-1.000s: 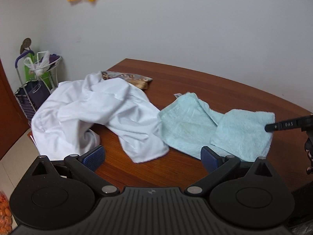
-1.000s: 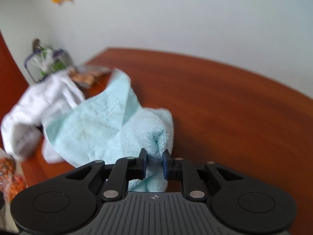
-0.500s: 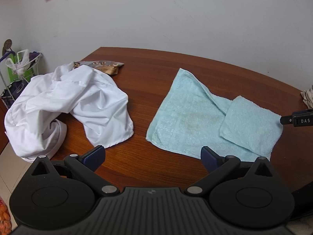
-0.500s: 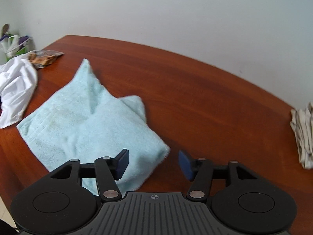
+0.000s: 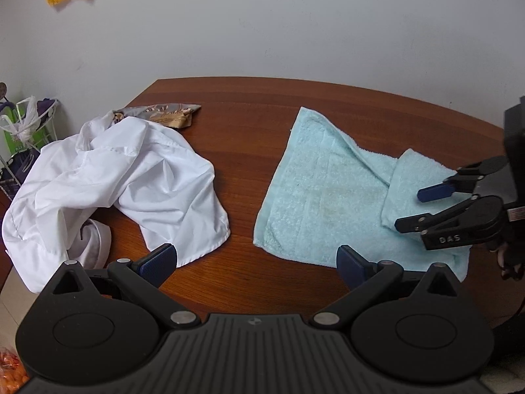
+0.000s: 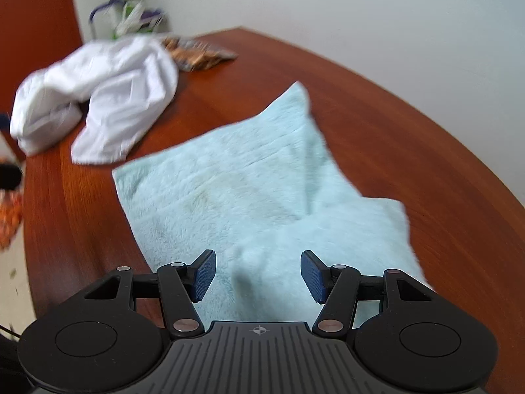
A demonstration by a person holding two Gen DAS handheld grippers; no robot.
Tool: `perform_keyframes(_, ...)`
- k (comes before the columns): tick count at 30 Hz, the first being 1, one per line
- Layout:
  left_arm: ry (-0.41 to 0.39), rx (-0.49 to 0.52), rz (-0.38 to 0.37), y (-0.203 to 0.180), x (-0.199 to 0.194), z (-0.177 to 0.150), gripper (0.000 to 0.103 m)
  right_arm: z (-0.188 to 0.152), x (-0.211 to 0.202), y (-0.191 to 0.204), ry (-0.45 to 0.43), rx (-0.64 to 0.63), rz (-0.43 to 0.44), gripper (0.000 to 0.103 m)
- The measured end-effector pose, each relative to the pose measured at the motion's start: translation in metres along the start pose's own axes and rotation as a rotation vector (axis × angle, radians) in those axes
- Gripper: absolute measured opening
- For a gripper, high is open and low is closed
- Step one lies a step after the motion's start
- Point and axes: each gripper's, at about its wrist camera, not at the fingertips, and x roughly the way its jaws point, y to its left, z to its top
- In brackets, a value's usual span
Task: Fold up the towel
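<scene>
A light blue towel [image 5: 328, 193] lies mostly flat on the brown table [image 5: 249, 124], with its right corner folded back over itself. My left gripper [image 5: 256, 262] stands open near the table's front edge, empty, its right pad just at the towel's near hem. My right gripper [image 5: 413, 208] comes in from the right, open, hovering over the folded corner. In the right wrist view the towel [image 6: 246, 190] spreads ahead and my right gripper [image 6: 259, 274] is open above a raised fold, holding nothing.
A crumpled white garment [image 5: 108, 180] lies on the left of the table, seen also as a white garment [image 6: 98, 95]. A patterned cloth [image 5: 164, 115] sits behind it. A wire rack with bags [image 5: 23, 131] stands off the table's left side.
The right gripper let go of the towel's corner and opened, then swung in over the folded corner. The towel went from bunched to spread flat. The left gripper stayed open.
</scene>
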Motion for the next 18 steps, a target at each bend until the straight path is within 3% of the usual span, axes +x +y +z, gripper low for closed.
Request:
perform_keyframes(9,0.024,-0.006,0.018,0.006,0.001,-0.006,0.103,0.002,0.038,0.008,0.054,-0.082,-0.016,0.057)
perform_keyframes(12,0.022,-0.014,0.026,0.004,-0.001,-0.007,0.103,0.0,0.04,0.005,0.056,-0.084,-0.008,0.032)
perform_keyframes(14,0.016,-0.012,0.031,0.002,-0.003,-0.007,0.103,-0.002,0.035,-0.001,0.041,-0.063,0.01,0.007)
perform_keyframes(15,0.012,-0.01,0.03,0.0,-0.004,-0.007,0.103,-0.002,0.027,-0.004,0.019,-0.049,0.002,0.003)
perform_keyframes(18,0.004,-0.005,0.023,-0.006,-0.006,-0.007,0.103,-0.002,0.001,-0.021,-0.048,0.013,-0.027,0.003)
